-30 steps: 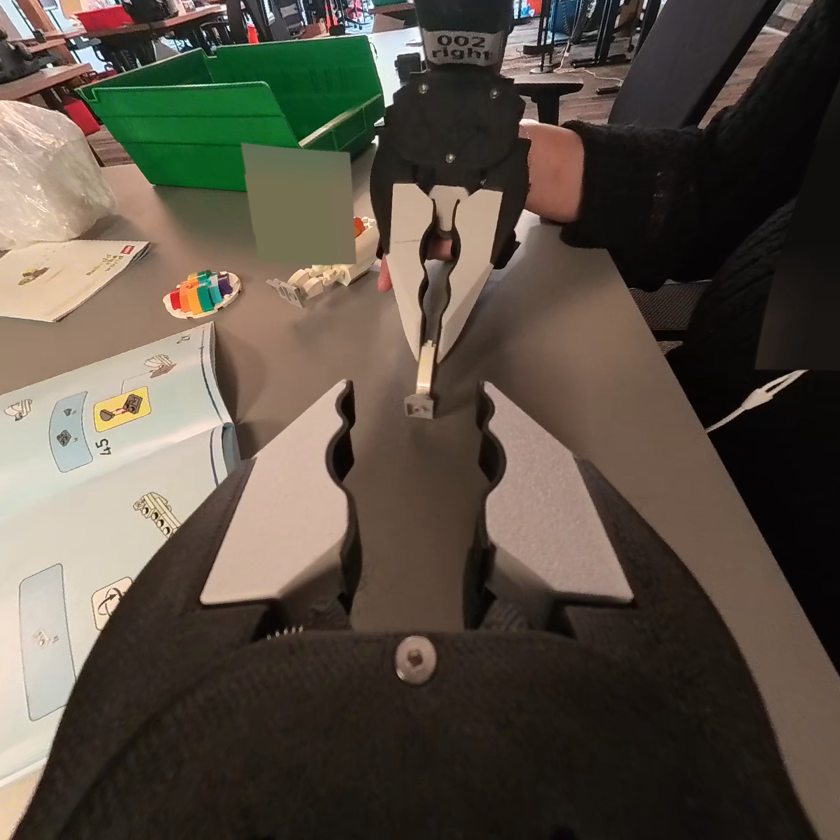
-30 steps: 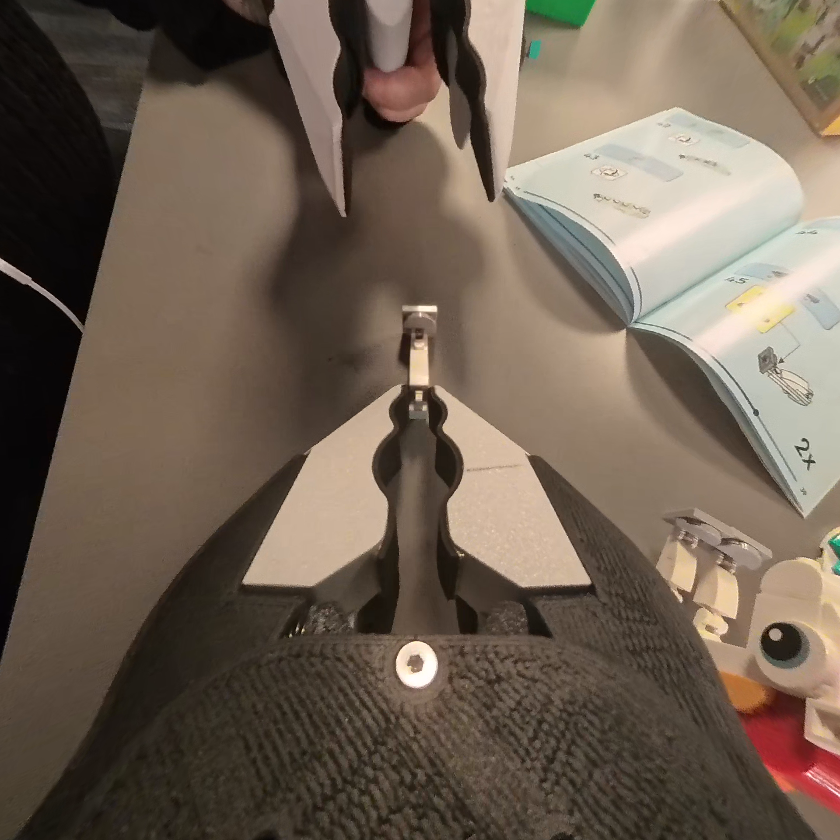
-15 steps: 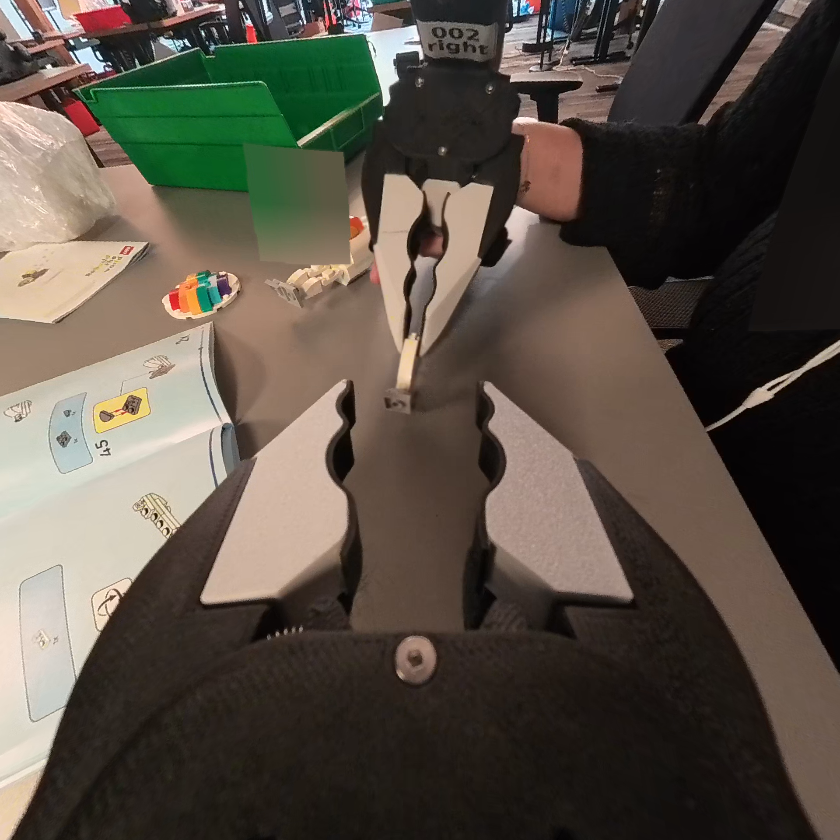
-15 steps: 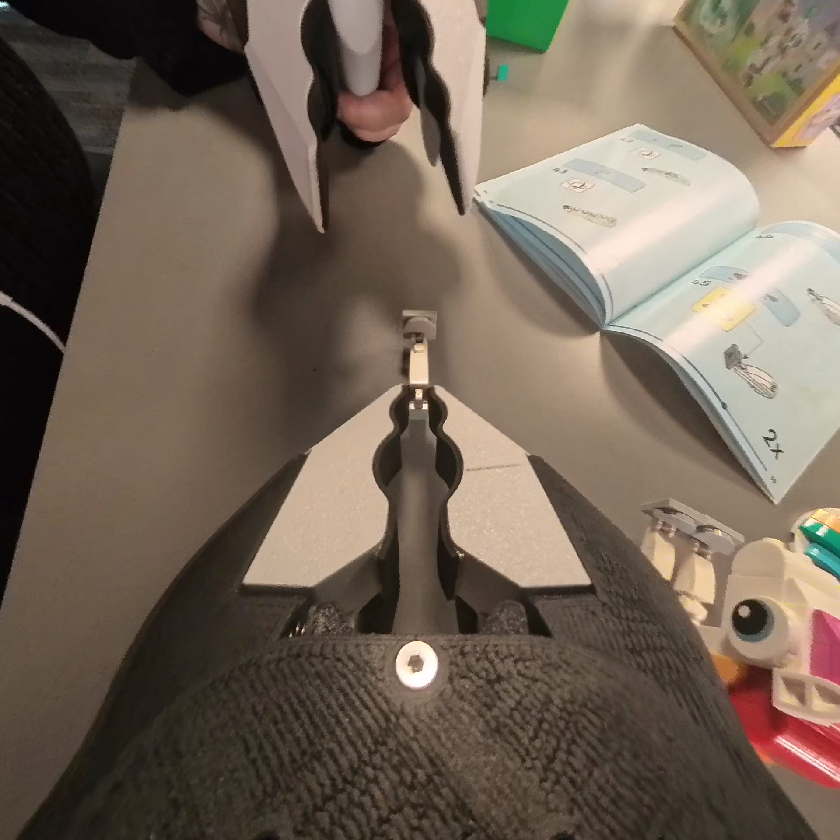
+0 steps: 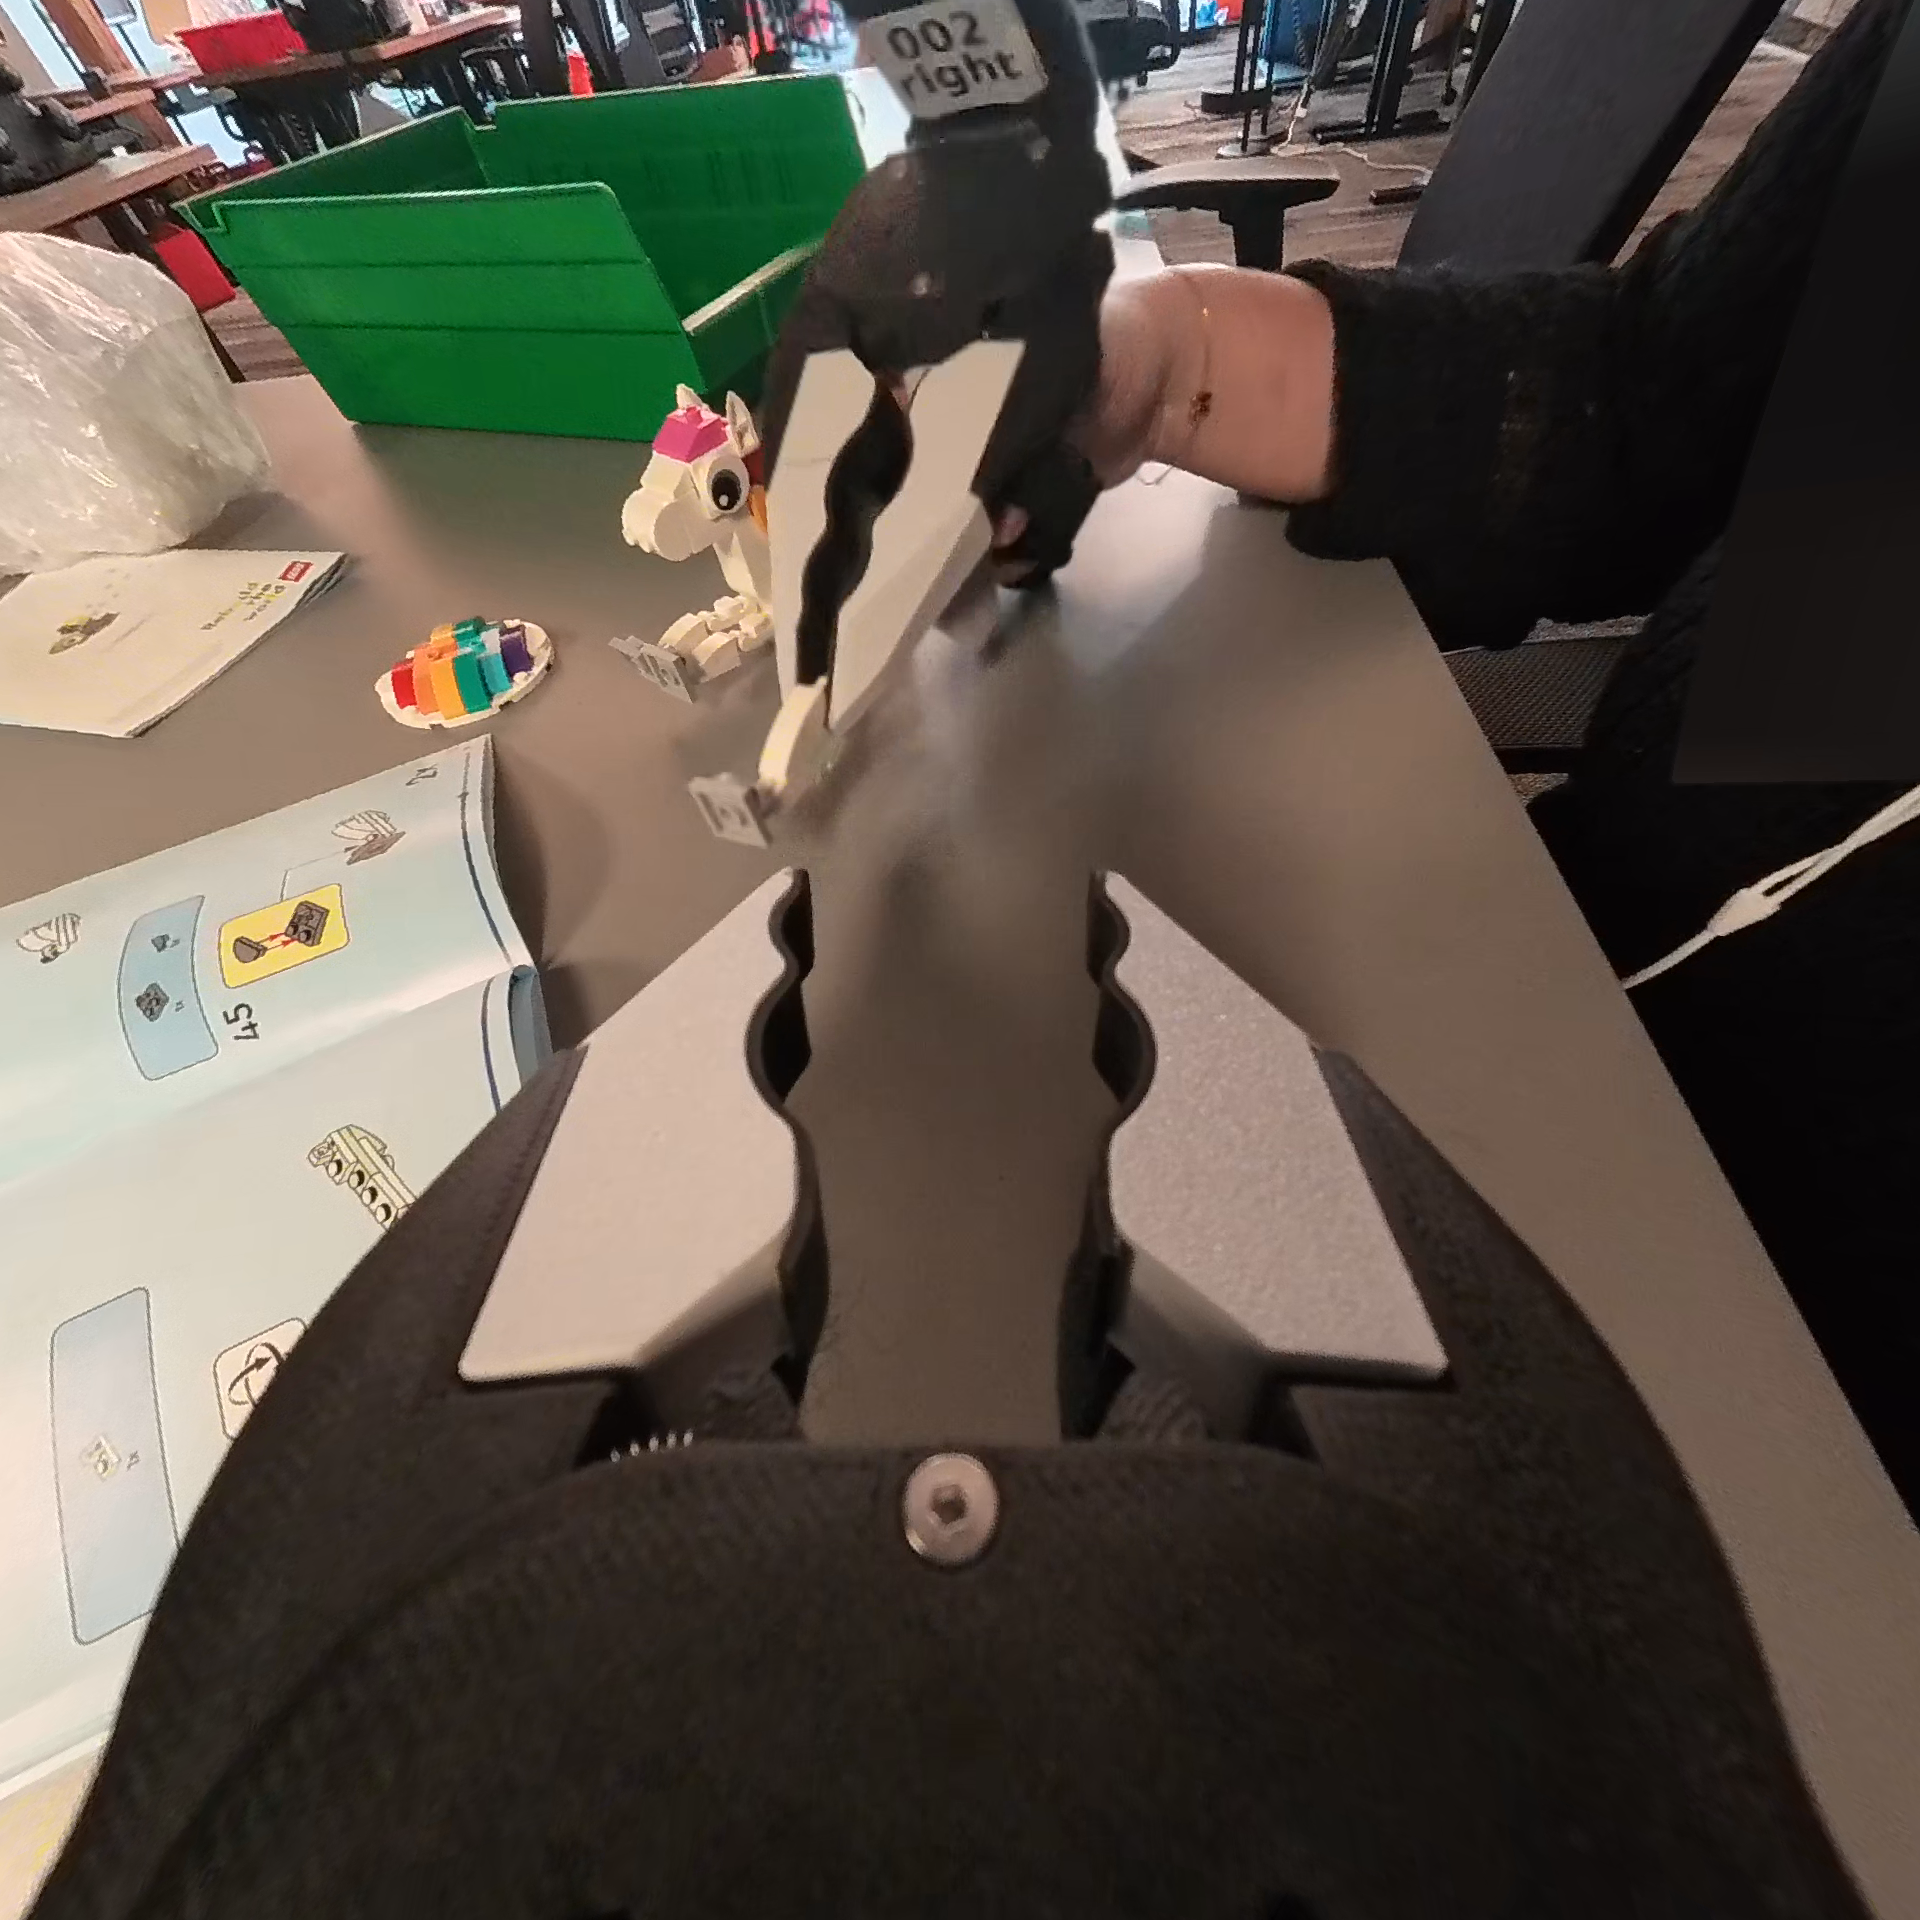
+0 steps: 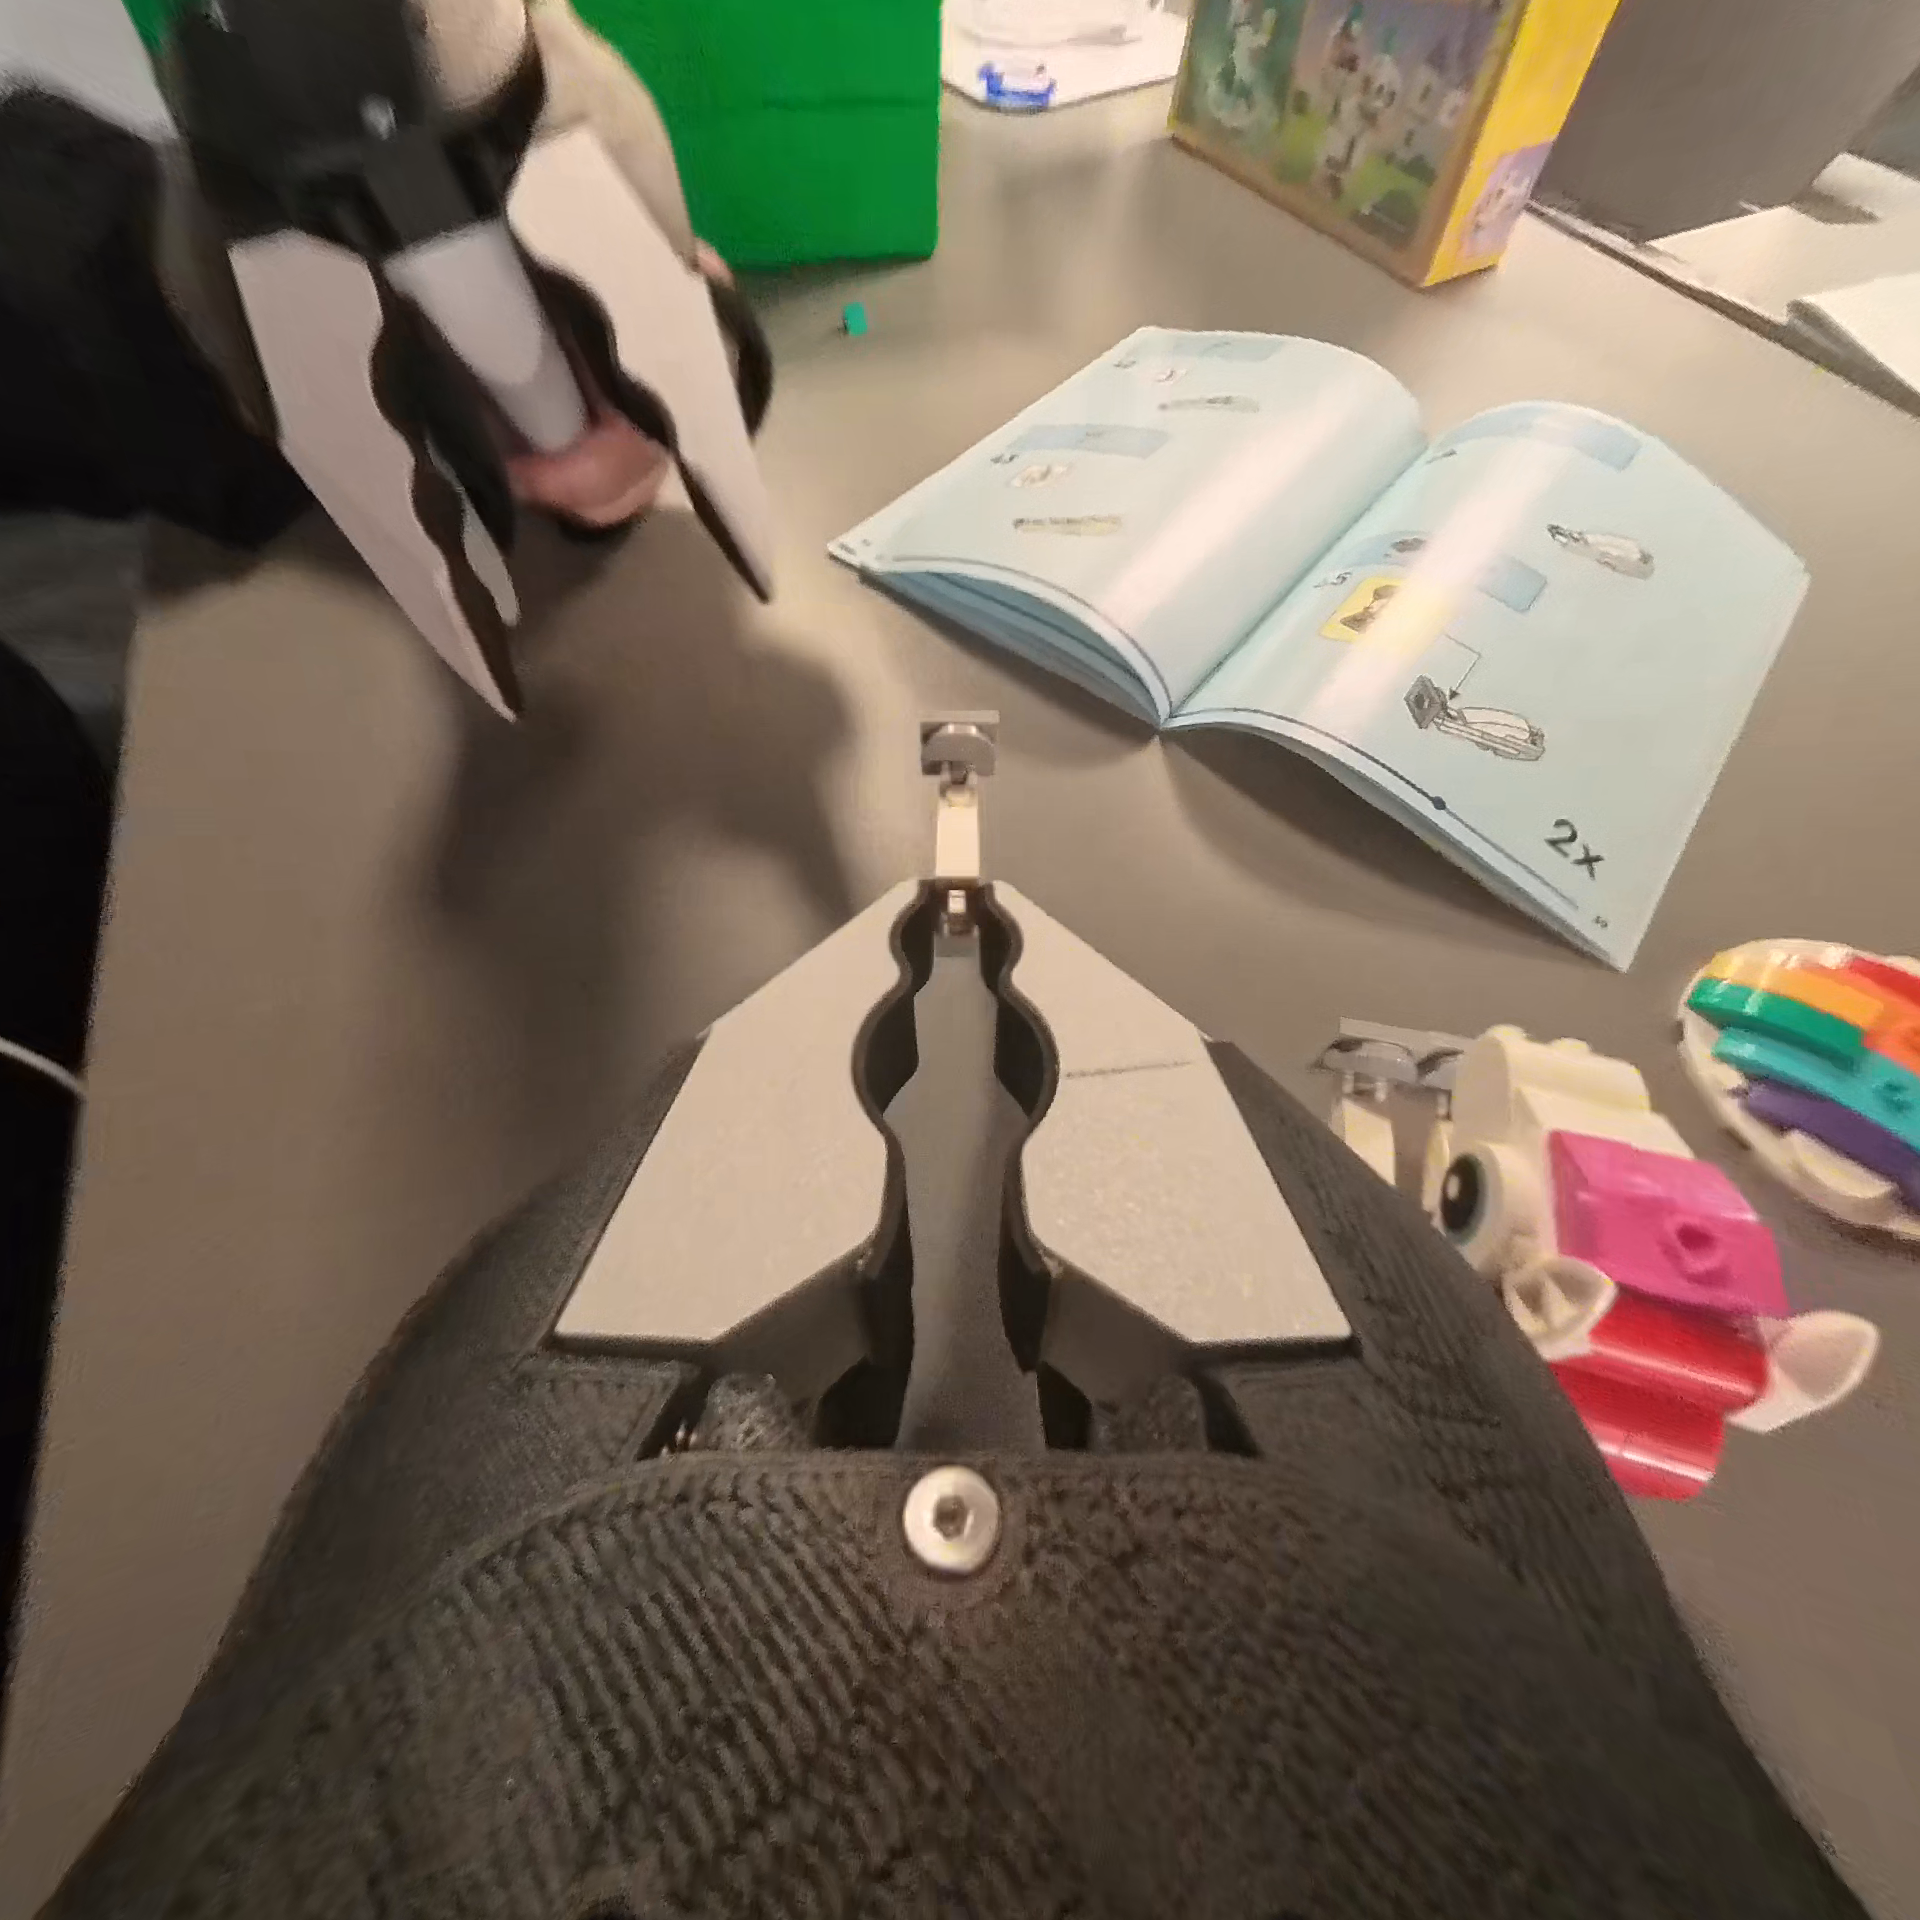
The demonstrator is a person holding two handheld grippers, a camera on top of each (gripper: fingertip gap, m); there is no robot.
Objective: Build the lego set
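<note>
Right gripper (image 6: 956,894) jaws pinch a small white-and-grey lego piece (image 6: 957,805); left gripper (image 5: 945,914) jaws spread wide, empty.

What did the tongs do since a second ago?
The right tongs, still pinching the little white and grey piece, swung toward the booklet side, uncovering the toy unicorn. Nothing was grabbed or dropped. The left tongs stayed open and empty; the rainbow piece didn't move.

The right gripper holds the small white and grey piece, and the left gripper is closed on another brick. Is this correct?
Not quite. The left gripper is open and empty, as the left wrist view shows. The right gripper does hold the small white and grey piece.
</note>
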